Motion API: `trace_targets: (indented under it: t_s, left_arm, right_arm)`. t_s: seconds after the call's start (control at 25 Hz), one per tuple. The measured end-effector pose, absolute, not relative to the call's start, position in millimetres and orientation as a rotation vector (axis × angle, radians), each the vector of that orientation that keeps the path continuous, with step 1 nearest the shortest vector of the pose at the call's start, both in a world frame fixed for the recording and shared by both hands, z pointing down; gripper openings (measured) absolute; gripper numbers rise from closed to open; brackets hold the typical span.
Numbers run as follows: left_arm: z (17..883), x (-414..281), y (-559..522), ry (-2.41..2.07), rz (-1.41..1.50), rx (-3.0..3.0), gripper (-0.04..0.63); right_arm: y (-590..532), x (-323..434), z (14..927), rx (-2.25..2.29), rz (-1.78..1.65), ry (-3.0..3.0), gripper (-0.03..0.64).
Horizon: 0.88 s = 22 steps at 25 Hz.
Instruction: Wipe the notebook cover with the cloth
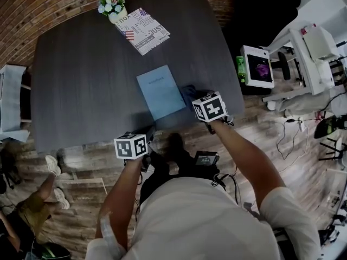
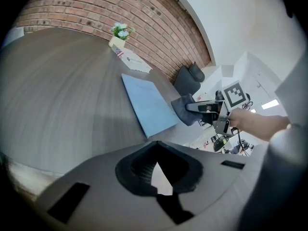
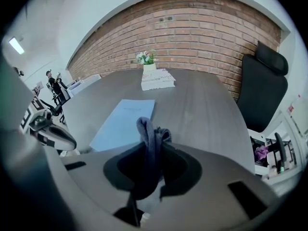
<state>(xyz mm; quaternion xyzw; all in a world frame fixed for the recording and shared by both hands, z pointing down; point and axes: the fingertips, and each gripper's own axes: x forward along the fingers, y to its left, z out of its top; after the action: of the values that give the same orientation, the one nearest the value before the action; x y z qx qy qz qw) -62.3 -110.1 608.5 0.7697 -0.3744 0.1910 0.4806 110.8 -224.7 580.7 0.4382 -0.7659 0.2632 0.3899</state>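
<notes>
A light blue notebook (image 1: 160,92) lies flat on the dark grey table (image 1: 81,80), near its front edge. My right gripper (image 1: 198,98) hovers just right of the notebook, shut on a dark grey-blue cloth (image 1: 189,93) that bunches between its jaws (image 3: 147,138). In the right gripper view the notebook (image 3: 126,121) lies ahead and slightly left. My left gripper (image 1: 144,140) hangs at the table's front edge, below the notebook, its jaws together on nothing (image 2: 158,171). From it I see the notebook (image 2: 149,105), the cloth (image 2: 184,110) and the right gripper (image 2: 204,108).
A small flower pot (image 1: 112,7) and a newspaper-print book (image 1: 142,30) sit at the table's far edge by the brick wall. A black office chair (image 3: 262,85) stands to the right. A person's legs (image 1: 40,191) are at the floor left; white equipment (image 1: 257,66) is right.
</notes>
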Motion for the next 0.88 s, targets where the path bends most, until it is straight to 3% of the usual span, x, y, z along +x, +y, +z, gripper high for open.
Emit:
trace_targets:
  t_s: [0.88]
  left_arm:
    - [475, -120, -92, -0.952, 0.045, 2.055, 0.008]
  right_arm:
    - [-180, 113, 493, 1.366, 0.835, -2.114, 0.083]
